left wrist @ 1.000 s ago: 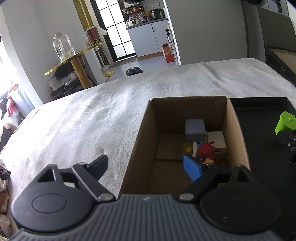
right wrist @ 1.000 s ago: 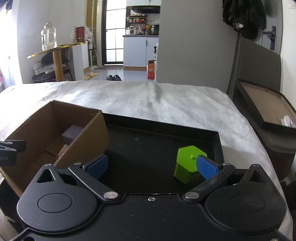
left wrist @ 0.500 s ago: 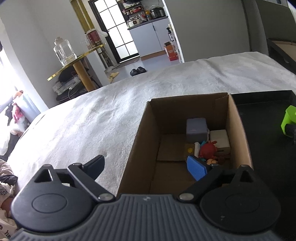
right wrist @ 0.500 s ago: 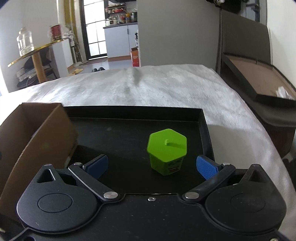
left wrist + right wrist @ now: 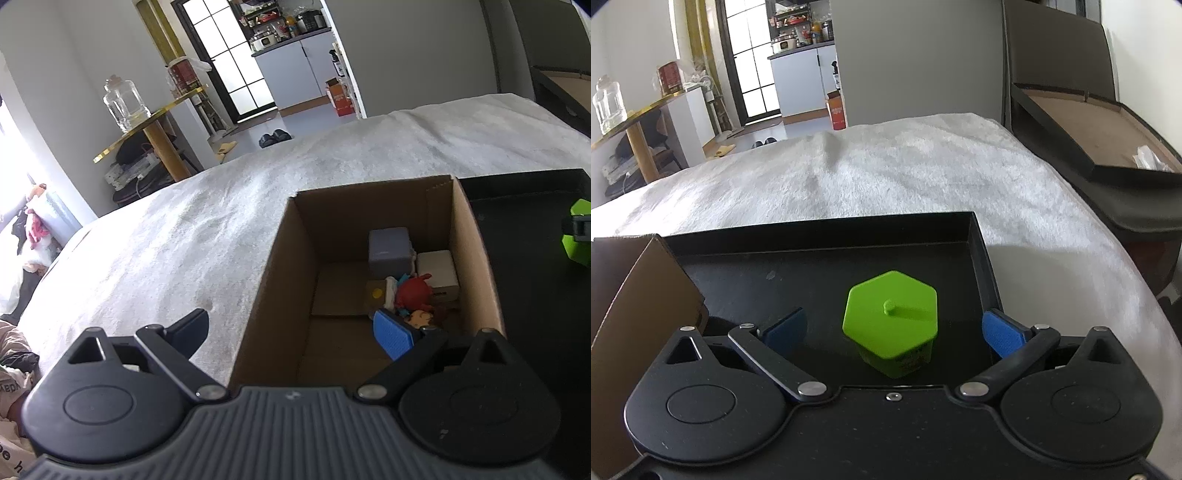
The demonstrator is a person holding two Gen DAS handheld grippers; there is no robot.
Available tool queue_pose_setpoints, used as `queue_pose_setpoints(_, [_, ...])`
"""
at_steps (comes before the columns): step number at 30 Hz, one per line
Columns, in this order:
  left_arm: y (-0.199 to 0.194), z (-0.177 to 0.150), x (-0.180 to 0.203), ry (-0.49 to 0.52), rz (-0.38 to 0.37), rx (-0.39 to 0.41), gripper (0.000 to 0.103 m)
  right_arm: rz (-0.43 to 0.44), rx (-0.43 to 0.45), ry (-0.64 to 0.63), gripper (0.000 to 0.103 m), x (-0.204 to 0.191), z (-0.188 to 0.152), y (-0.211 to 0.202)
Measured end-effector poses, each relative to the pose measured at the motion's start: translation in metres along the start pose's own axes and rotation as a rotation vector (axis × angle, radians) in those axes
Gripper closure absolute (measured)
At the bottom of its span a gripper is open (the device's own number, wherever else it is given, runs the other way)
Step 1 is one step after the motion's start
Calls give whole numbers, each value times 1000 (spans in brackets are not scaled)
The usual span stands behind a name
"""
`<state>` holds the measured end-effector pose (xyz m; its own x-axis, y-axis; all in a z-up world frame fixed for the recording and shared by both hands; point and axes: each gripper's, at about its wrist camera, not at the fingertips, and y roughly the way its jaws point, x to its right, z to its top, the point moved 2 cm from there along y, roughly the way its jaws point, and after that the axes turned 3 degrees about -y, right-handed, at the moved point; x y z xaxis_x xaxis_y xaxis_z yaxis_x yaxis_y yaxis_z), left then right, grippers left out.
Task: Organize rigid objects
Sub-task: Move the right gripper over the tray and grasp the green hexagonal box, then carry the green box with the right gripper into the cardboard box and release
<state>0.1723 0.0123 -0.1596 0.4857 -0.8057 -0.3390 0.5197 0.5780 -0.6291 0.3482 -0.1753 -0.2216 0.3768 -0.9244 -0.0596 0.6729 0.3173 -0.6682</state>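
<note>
White bedspread (image 5: 905, 177): one tray (image 5: 812, 236), one green pot (image 5: 891, 325) between wide right gripper (image 5: 893, 330); left gripper (image 5: 291, 332) wide over one box (image 5: 291, 258).

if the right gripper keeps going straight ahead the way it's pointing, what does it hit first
Most likely the green hexagonal container on the black tray; it sits centred between the open right gripper pads, untouched.

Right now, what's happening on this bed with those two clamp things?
A person is tidying small toys with a handheld gripper in each hand. The right gripper is open, its fingers on either side of a green hexagonal container standing on a black tray, not yet squeezing it. The left gripper, also open and empty, hovers over a cardboard box that already holds several toys.
</note>
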Motion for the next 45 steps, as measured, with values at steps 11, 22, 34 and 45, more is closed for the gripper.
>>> queue_pose_setpoints(11, [-1, -3, 1, -4, -27, -7, 8, 14, -34, -14, 52, 1, -5, -6])
queue_pose_setpoints(22, [-4, -4, -8, -35, -37, 1, 8, 0, 3, -41, 52, -9, -3, -33])
queue_pose_setpoints(34, [-5, -7, -26, -83, -45, 11, 8, -4, 38, -124, 52, -35, 0, -51])
queue_pose_setpoints(45, [-7, -11, -39, -115, -59, 14, 8, 30, 75, -202, 52, -66, 2, -66])
